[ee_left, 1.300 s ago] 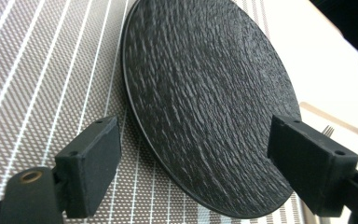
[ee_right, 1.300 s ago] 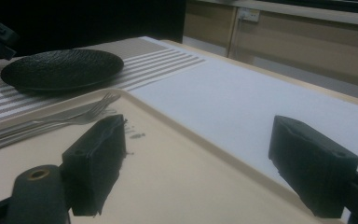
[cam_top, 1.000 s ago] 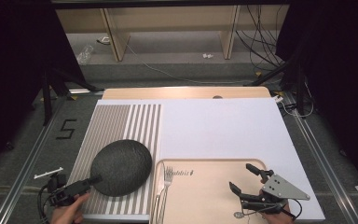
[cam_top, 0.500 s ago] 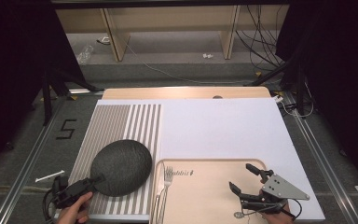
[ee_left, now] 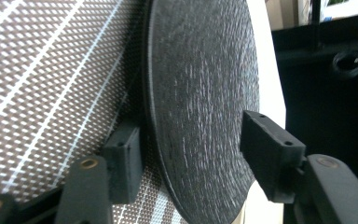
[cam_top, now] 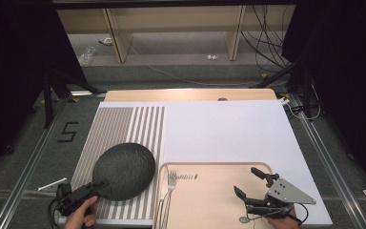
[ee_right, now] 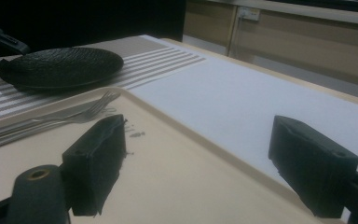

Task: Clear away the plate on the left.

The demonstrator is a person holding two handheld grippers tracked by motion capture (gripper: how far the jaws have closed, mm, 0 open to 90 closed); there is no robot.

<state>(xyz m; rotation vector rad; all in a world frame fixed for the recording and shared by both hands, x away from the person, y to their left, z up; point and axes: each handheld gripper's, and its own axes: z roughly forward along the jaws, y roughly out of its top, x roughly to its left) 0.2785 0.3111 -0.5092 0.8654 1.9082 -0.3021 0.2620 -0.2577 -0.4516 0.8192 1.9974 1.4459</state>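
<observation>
Closing around the dark plate's [cam_top: 124,170] rim, the left tongs [cam_top: 96,185] straddle it; the right tongs [cam_top: 248,183] gape over the tray [cam_top: 209,200].

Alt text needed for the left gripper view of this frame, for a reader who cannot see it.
The left gripper has just been closing its two black jaws around the rim of a dark textured plate, one jaw under the rim and one over it, the upper one not yet touching. The plate lies on a striped woven placemat.

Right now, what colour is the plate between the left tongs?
Dark charcoal, finely textured plate; clearest in the left gripper view.
</observation>
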